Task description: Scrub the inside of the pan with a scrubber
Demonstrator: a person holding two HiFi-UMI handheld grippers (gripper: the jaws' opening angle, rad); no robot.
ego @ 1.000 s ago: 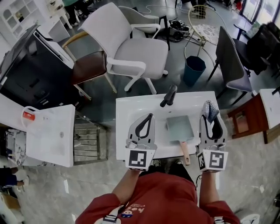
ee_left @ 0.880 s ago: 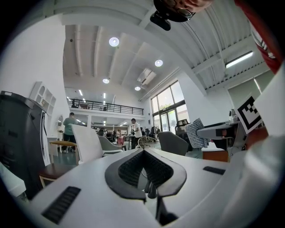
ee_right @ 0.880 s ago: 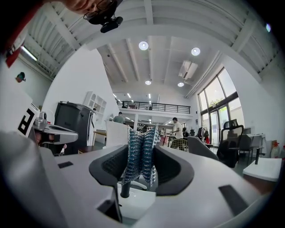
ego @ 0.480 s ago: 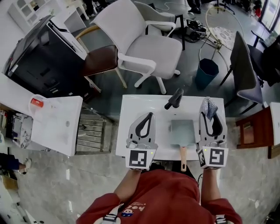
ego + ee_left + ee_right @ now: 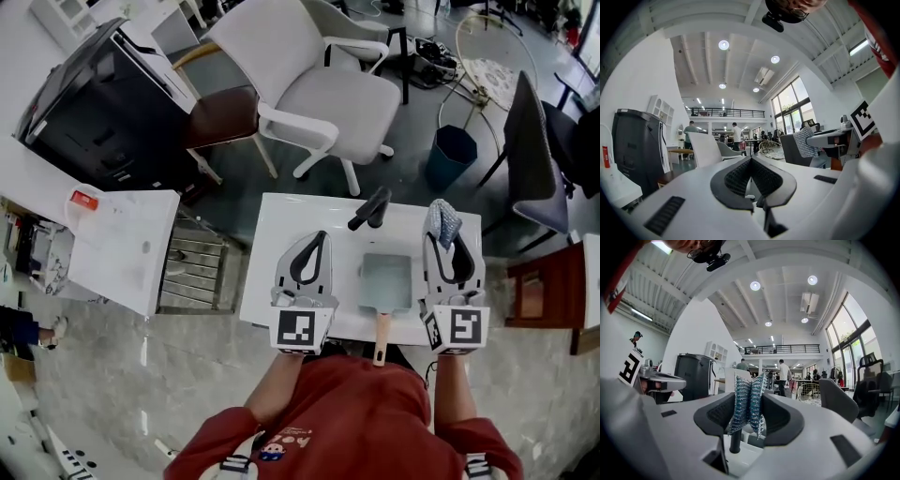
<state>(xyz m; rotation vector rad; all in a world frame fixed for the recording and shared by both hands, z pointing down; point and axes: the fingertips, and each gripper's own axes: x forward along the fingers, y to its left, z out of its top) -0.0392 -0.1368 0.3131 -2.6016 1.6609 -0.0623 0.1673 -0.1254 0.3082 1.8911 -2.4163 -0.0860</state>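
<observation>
A square grey pan (image 5: 385, 280) with a wooden handle (image 5: 381, 336) lies in the white sink (image 5: 272, 217), its handle pointing toward me. My right gripper (image 5: 442, 232) hovers to the right of the pan, shut on a blue-grey mesh scrubber (image 5: 442, 221); in the right gripper view the scrubber (image 5: 749, 401) is pinched upright between the jaws. My left gripper (image 5: 321, 238) hovers left of the pan, jaws closed with nothing between them; in the left gripper view its tips (image 5: 750, 161) meet.
A black faucet (image 5: 370, 208) stands at the sink's back edge. Behind are a white chair (image 5: 319, 75), a brown stool (image 5: 217, 114), a blue bin (image 5: 453, 151) and a black cabinet (image 5: 89, 103). A white table (image 5: 122, 248) sits left.
The view has shifted a little: sink, pan and both grippers sit slightly lower and more central. Both grippers keep their places beside the pan; the scrubber stays gripped.
</observation>
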